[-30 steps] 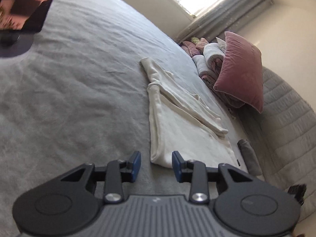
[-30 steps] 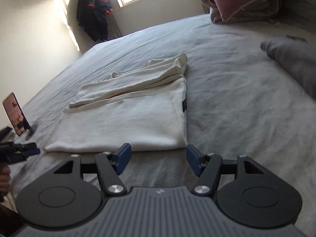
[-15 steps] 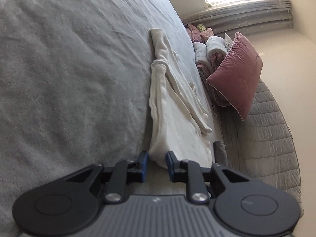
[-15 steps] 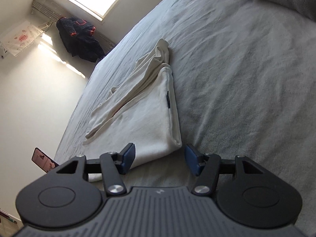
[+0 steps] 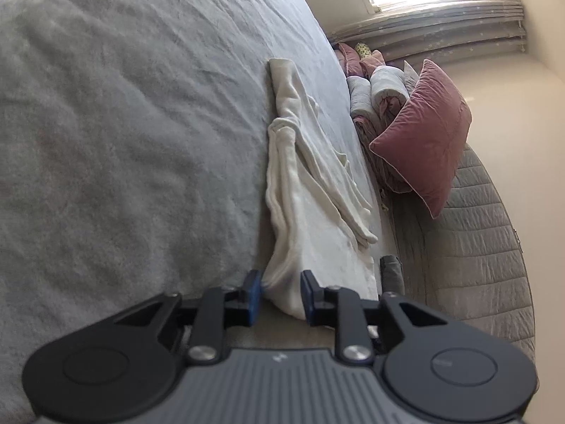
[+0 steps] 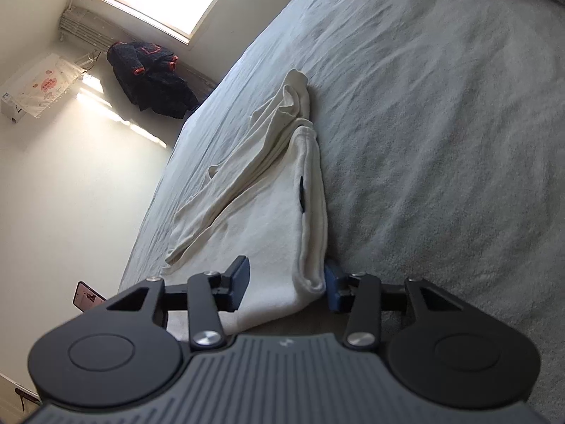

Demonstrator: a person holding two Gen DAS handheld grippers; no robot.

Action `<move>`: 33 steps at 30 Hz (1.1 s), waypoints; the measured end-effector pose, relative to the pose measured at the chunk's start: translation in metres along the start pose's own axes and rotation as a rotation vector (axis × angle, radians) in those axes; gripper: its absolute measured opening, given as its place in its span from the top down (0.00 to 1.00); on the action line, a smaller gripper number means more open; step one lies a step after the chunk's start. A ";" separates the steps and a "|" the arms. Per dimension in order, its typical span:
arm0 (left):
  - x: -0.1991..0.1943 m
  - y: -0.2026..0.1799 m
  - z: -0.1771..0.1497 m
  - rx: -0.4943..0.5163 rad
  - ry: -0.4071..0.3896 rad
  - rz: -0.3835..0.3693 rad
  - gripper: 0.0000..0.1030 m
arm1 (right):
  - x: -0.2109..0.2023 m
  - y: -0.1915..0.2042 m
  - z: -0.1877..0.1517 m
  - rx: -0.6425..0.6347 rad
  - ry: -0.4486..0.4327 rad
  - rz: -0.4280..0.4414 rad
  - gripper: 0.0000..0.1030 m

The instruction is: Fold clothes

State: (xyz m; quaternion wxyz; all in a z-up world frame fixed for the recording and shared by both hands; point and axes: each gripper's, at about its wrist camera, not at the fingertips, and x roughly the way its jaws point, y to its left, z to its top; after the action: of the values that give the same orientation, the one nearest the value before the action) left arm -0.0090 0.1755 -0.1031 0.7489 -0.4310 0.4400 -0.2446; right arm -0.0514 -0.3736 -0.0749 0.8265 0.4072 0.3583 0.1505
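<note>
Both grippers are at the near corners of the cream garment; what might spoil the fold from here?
1. The left gripper straddles only the corner tip of the cream garment, jaws open; a shallow pinch may slip when lifted.
2. The right gripper spans a thick stacked corner; it might catch only the upper layers, and the rest would sag.
3. The loose sleeves lie unsecured on top and could slide off as the hem swings over.
</note>
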 end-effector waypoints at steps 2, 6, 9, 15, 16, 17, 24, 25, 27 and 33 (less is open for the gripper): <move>-0.002 -0.001 0.004 0.016 -0.007 -0.003 0.66 | -0.002 -0.002 0.001 0.014 0.009 0.005 0.60; 0.007 -0.002 0.010 0.038 0.011 -0.009 0.63 | -0.002 -0.001 0.002 0.016 0.024 0.014 0.57; 0.019 -0.006 0.010 0.071 0.029 -0.008 0.63 | -0.002 0.000 0.002 0.012 0.033 0.019 0.57; 0.033 -0.013 0.007 0.144 0.043 -0.010 0.65 | 0.006 0.003 0.003 -0.007 0.045 0.026 0.60; 0.034 -0.014 0.005 0.163 0.043 -0.007 0.69 | 0.007 0.003 0.004 -0.008 0.047 0.027 0.60; 0.034 -0.015 0.003 0.183 0.044 -0.005 0.72 | 0.007 0.003 0.004 -0.010 0.052 0.030 0.60; 0.028 -0.016 -0.004 0.170 0.001 0.059 0.88 | 0.009 -0.001 0.006 0.044 0.066 0.016 0.89; 0.025 -0.019 -0.005 0.176 -0.002 0.063 0.89 | 0.006 0.003 0.005 0.037 0.067 0.018 0.89; 0.019 -0.022 -0.007 0.169 -0.006 0.055 0.89 | 0.001 0.011 0.002 0.019 0.065 0.031 0.89; -0.001 -0.024 -0.016 0.142 0.026 0.067 0.89 | -0.017 0.021 -0.013 0.017 0.085 0.050 0.90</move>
State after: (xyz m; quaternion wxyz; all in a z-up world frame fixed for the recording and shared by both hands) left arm -0.0235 0.1570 -0.0857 0.7796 -0.3583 0.4455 -0.2555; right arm -0.0718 -0.3623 -0.0565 0.8030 0.4162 0.3843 0.1853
